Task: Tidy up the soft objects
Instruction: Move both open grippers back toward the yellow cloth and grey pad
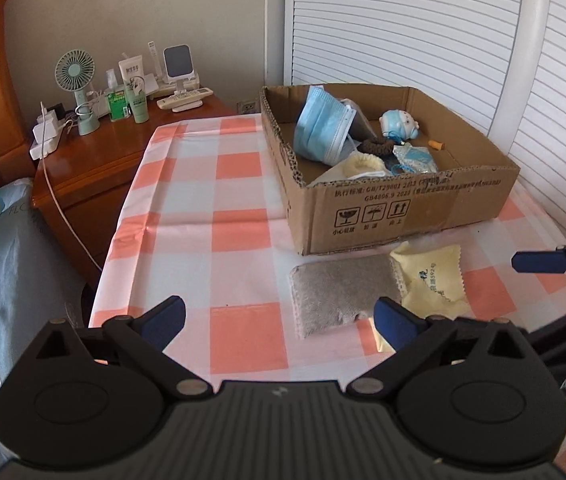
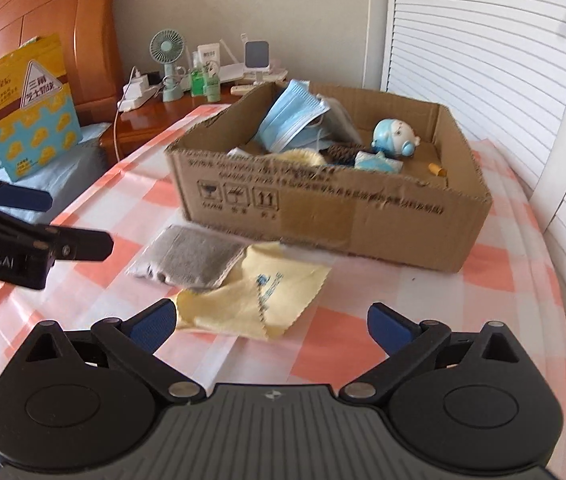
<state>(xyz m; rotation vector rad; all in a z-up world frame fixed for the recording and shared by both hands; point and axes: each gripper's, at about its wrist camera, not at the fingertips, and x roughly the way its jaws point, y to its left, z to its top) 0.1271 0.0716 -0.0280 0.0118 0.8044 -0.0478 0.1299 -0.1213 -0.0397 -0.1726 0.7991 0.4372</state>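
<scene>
**Two cloths lie before the box, both grippers empty**

A table [image 1: 239,216] covered in a pink-and-white checked cloth is seen with a cardboard box [image 1: 399,216] set toward its far right corner. Inside the box, a blue face mask [image 1: 321,124], a small blue toy [image 1: 399,122], a brown hair tie [image 1: 377,147] and a pale yellow fluffy item [image 1: 365,166] are held. Just in front of the box's near wall, a grey cloth [image 1: 343,292] is laid flat, its right edge overlapping a yellow cloth [image 2: 259,296] beside it. The left gripper [image 1: 279,316] is held above the table with its jaws wide apart and nothing between them. The right gripper [image 2: 269,320] is likewise spread wide and empty, above the yellow cloth.
</scene>
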